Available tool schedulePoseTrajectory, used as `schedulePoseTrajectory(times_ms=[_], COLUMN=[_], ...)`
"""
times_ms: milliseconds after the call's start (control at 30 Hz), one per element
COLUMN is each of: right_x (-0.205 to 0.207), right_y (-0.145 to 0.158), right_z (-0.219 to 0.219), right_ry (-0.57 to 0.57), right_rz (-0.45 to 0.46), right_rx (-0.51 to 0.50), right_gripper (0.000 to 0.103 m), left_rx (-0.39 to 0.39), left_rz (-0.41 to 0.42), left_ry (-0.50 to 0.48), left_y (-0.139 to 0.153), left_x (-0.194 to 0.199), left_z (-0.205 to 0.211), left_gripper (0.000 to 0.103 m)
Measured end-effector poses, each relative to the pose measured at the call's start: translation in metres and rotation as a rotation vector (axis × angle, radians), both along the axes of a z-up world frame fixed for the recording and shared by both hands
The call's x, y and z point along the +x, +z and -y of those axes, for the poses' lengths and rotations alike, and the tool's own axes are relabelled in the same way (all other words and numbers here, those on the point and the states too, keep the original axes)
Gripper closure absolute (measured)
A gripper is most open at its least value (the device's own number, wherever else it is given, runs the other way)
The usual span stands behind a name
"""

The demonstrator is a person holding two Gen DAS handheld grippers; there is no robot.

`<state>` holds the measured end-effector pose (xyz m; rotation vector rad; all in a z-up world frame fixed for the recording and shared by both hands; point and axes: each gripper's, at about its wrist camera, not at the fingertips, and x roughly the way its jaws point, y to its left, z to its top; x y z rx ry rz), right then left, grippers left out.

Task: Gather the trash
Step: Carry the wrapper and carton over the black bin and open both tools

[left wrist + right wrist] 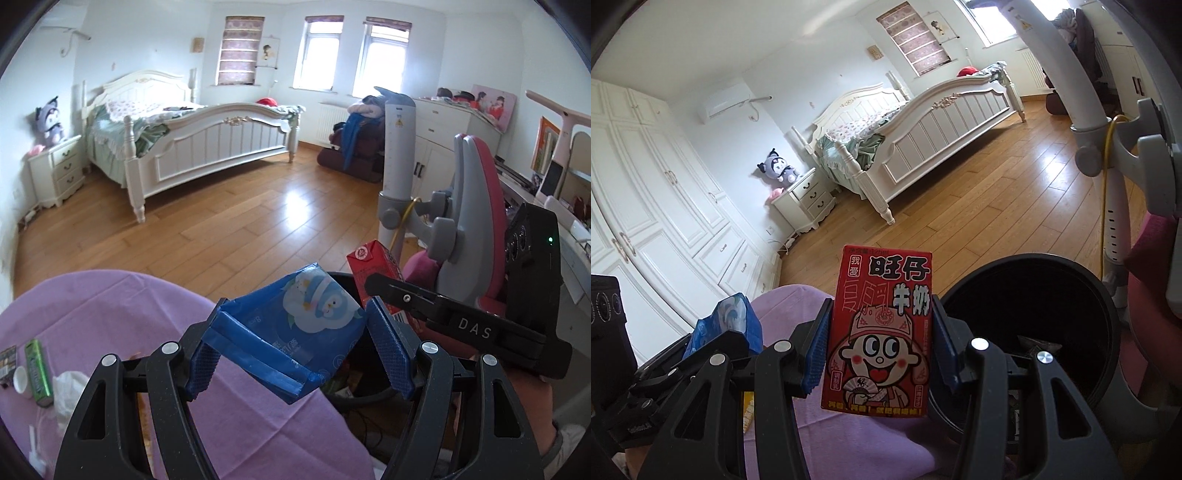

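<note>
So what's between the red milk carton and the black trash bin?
Only the right gripper's own blue-padded jaw; right wrist view shows the red milk carton clamped beside the black trash bin.

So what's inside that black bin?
The black bin holds a crumpled dark wrapper; in the left view, colourful scraps. The gripper and red carton cover the rest.
</note>
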<state>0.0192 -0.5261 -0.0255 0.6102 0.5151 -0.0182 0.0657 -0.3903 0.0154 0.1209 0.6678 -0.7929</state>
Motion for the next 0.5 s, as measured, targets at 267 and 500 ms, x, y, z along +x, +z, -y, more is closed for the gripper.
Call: schedulePoseTrajectory(times_ms=[267, 500], right_x=[-0.008, -0.015], right_y=[-0.025, -0.052], right_z=[0.032, 0.051], right_ry=[-0.049, -0.081], right_rz=[-0.031, -0.077], right_rx=[0.062, 0.111], right_gripper=[0.054, 0.054], left_rx=[-0.006, 0.011], left_rz=[-0.046, -0.11], left_ry=[-0.059, -0.093], left_y=[-0.02, -0.044], left_x=[0.006, 0.014], left_z=[0.036, 0.063], left_gripper=[0.03, 0.03])
